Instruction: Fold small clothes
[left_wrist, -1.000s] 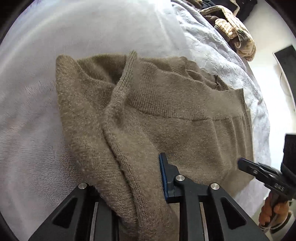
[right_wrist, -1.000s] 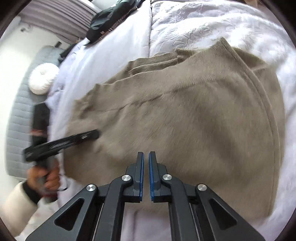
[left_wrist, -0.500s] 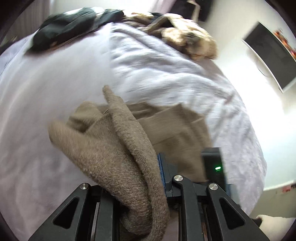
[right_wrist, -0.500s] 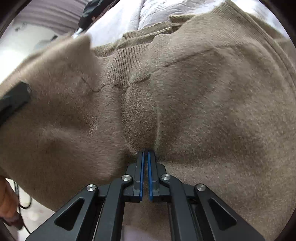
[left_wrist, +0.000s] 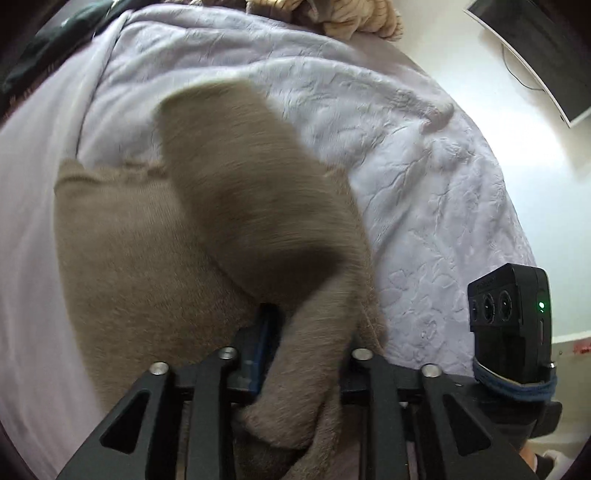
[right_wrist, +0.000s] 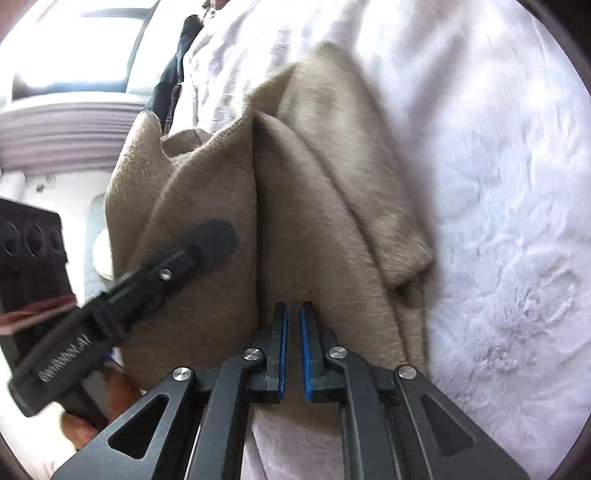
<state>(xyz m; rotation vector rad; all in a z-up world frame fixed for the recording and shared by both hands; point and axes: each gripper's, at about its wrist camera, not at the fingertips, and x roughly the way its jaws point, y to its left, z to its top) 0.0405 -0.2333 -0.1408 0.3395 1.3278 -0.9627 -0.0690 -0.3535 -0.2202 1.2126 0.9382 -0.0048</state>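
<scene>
While the left gripper (left_wrist: 306, 354) opens w/ a fold of the brown knit garment (left_wrist: 155, 258) between its jaws, the right gripper (right_wrist: 292, 347) sits near-closed, pinching cloth. Garment lies on the bed (left_wrist: 424, 177). Soft, light, limp; best taken at hem corners.

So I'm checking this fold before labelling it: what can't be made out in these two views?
- Left wrist view: the brown knit garment is motion-blurred, so its fold edges are unclear.
- Left wrist view: the left claw is opening; cloth drapes between its fingers, hiding the right pad and any contact.
- Right wrist view: the right claw is opening; whether cloth is pinched is unclear.
- Both views: garment type unreadable.
</scene>
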